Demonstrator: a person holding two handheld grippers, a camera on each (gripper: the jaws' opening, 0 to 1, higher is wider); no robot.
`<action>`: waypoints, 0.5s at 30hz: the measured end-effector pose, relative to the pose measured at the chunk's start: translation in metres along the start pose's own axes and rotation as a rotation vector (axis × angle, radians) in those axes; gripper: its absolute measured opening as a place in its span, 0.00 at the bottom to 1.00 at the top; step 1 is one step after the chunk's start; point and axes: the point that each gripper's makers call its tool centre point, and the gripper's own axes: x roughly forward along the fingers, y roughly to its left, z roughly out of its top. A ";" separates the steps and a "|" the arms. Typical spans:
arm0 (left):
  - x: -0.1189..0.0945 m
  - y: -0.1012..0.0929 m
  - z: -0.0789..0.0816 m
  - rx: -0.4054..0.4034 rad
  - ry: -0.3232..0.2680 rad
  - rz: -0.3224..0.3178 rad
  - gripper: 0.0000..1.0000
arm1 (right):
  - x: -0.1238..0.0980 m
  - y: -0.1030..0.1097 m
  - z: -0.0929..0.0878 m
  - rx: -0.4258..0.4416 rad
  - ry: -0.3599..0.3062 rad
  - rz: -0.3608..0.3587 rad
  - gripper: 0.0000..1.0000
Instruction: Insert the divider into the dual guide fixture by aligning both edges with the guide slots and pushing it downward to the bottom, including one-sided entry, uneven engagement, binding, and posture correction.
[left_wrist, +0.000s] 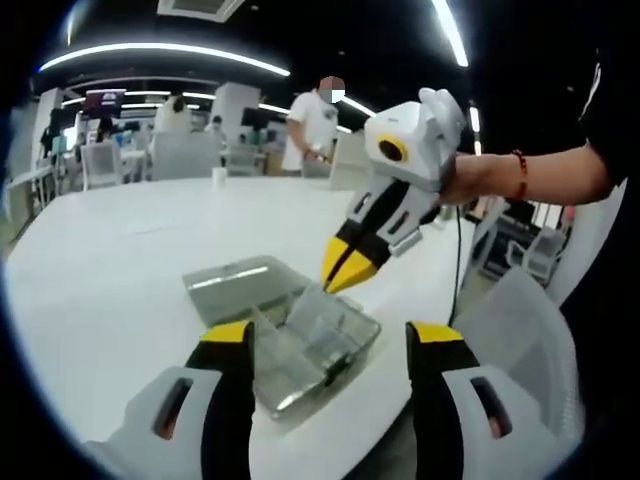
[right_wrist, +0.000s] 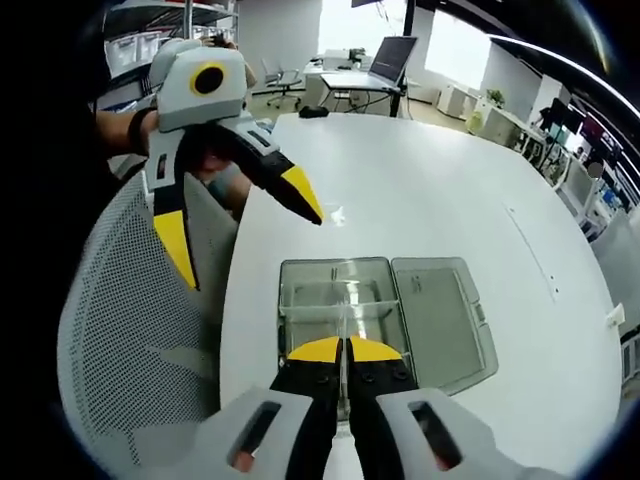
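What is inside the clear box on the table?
Inside the box stands a clear divider, pinched by the right gripper. The gripper covers the divider's near end, so the seating cannot be seen.

1. We see bright, even light from long ceiling strips (left_wrist: 160, 52) far beyond the fingers.
2. The white table (right_wrist: 430, 190) ahead of the fingertips glares softly; shadows are faint.
3. Edges bend strongly, and distant background looks soft.

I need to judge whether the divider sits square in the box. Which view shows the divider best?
The right gripper view: it looks down into the clear box, with the divider held in the right gripper. In the left gripper view the divider appears obliquely, hard to separate from the box walls.
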 end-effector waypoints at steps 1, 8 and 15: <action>0.000 0.000 0.000 -0.001 0.000 0.000 0.61 | 0.001 -0.001 -0.001 -0.002 0.002 0.002 0.00; 0.000 0.000 0.000 -0.003 0.002 0.002 0.61 | 0.003 0.000 -0.002 -0.021 0.002 0.016 0.00; 0.000 0.001 -0.001 -0.005 0.004 0.003 0.61 | 0.006 0.000 -0.001 -0.078 0.016 0.040 0.00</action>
